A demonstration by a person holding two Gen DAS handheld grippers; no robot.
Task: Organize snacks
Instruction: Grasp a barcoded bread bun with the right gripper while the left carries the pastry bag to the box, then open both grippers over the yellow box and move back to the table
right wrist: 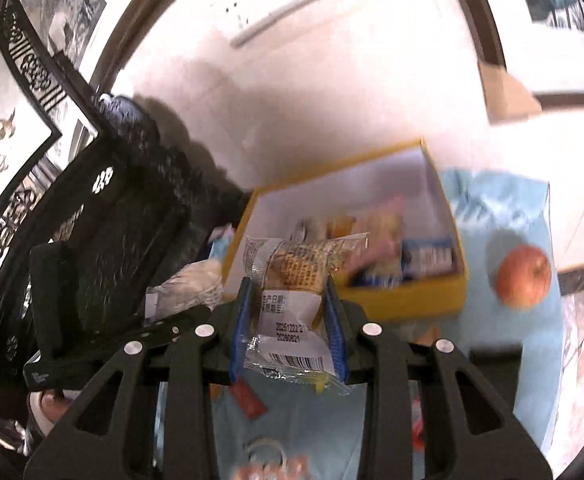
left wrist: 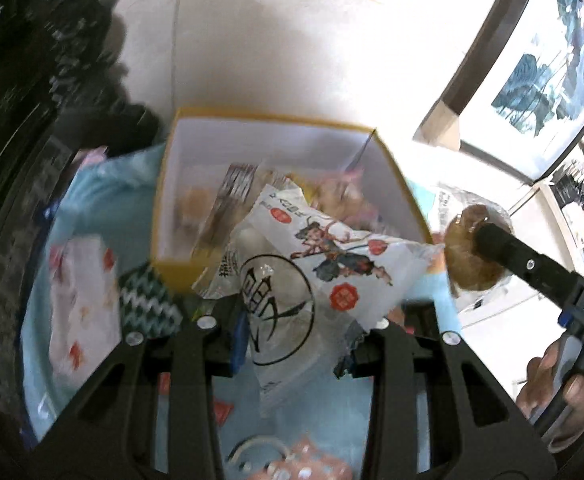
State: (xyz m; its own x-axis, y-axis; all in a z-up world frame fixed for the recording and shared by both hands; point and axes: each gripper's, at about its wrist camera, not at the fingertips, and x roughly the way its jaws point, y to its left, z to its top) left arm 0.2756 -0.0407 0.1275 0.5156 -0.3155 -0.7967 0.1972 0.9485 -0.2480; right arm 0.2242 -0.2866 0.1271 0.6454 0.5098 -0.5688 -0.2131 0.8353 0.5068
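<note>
The left gripper (left wrist: 292,332) tilts down toward the yellow box (left wrist: 174,272), its fingers pinching a clear snack packet (left wrist: 288,320) printed with a black circled character, held over the box's near edge. A cartoon-figure packet (left wrist: 331,248) leans on that packet, half in the box. The right gripper (right wrist: 288,320) angles toward the same yellow box (right wrist: 407,300), blue pads (right wrist: 238,328) clamped on a wrapped pastry (right wrist: 292,292) just short of it. An apple (right wrist: 523,276) sits on the blue cloth (right wrist: 503,208) beside the box.

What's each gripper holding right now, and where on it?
The left gripper pinches two clear snack packets by their near ends. The right gripper clamps a wrapped pastry across its middle, sides between the jaws.
</note>
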